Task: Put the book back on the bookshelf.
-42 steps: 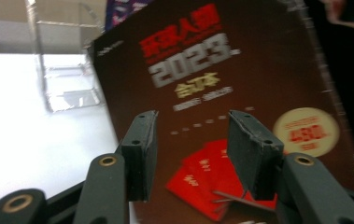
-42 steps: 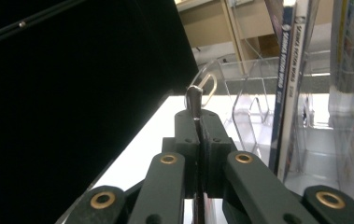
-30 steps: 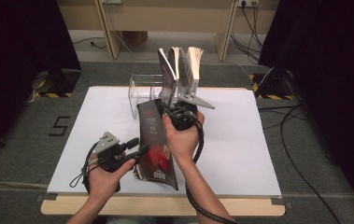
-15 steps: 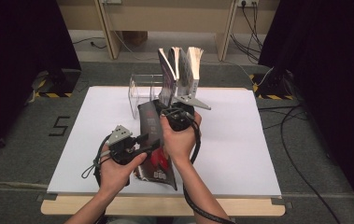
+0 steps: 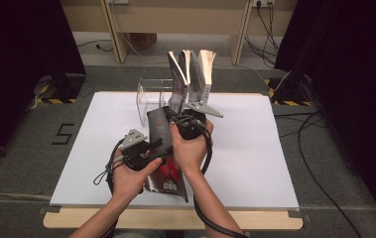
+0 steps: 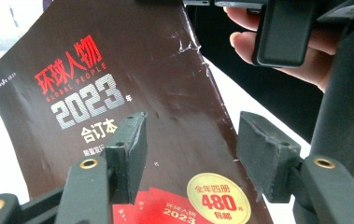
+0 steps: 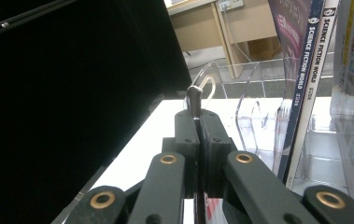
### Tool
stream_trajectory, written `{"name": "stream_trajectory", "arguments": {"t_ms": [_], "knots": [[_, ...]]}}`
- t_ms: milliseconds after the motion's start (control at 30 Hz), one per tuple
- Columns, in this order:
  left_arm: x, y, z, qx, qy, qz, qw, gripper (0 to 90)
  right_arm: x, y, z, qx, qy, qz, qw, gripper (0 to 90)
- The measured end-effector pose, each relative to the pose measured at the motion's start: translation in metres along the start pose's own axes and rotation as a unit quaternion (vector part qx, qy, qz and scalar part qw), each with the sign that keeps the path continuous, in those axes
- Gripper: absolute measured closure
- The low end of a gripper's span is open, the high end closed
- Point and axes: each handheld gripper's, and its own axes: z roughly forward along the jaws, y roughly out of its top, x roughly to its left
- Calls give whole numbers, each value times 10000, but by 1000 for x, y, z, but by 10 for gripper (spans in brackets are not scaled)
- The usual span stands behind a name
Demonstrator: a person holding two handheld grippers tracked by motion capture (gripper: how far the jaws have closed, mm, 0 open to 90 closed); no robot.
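High view: dark magazine (image 5: 161, 148) held tilted over the white tabletop (image 5: 255, 153), upper end toward the clear acrylic rack (image 5: 151, 96), lower end near the front edge. Right gripper (image 5: 184, 120) gripping the upper part of the magazine, right hand (image 5: 190, 148) wrapped around the tool. Left gripper (image 5: 151, 148) just at the left edge of the magazine, carried by the left hand (image 5: 131, 176). Behind, three books (image 5: 191, 74) standing and leaning in the rack. Number "5" (image 5: 64, 134) marked on the floor to the left of the tabletop.

Left gripper view: fingers (image 6: 128, 149) standing apart, having just been opening, with the magazine cover (image 6: 132, 79) behind the gap and not pressed by either pad. Readable on the cover: red Chinese title with "GLOBAL PEOPLE" under it, large silver "2023", small word "Lobe" at the left edge, and a gold round sticker with "480". Cover creased near the right edge. Right hand (image 6: 282, 42) visible at the top right.

Right gripper view: fingers (image 7: 198, 135) together, clamped on the thin edge of the magazine (image 7: 196, 105), seen edge-on between the pads. To the right, book spines (image 7: 312, 70) reading "SCIENCE FICTION WORLD", standing in the clear rack (image 7: 254, 107).
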Motion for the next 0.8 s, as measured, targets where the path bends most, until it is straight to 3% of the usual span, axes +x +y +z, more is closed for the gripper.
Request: {"name": "stream_trajectory", "arguments": {"t_ms": [800], "knots": [[-2, 3, 7, 30, 39, 45, 10000, 417, 0, -2, 2, 5, -76, -64, 10000, 878]]}}
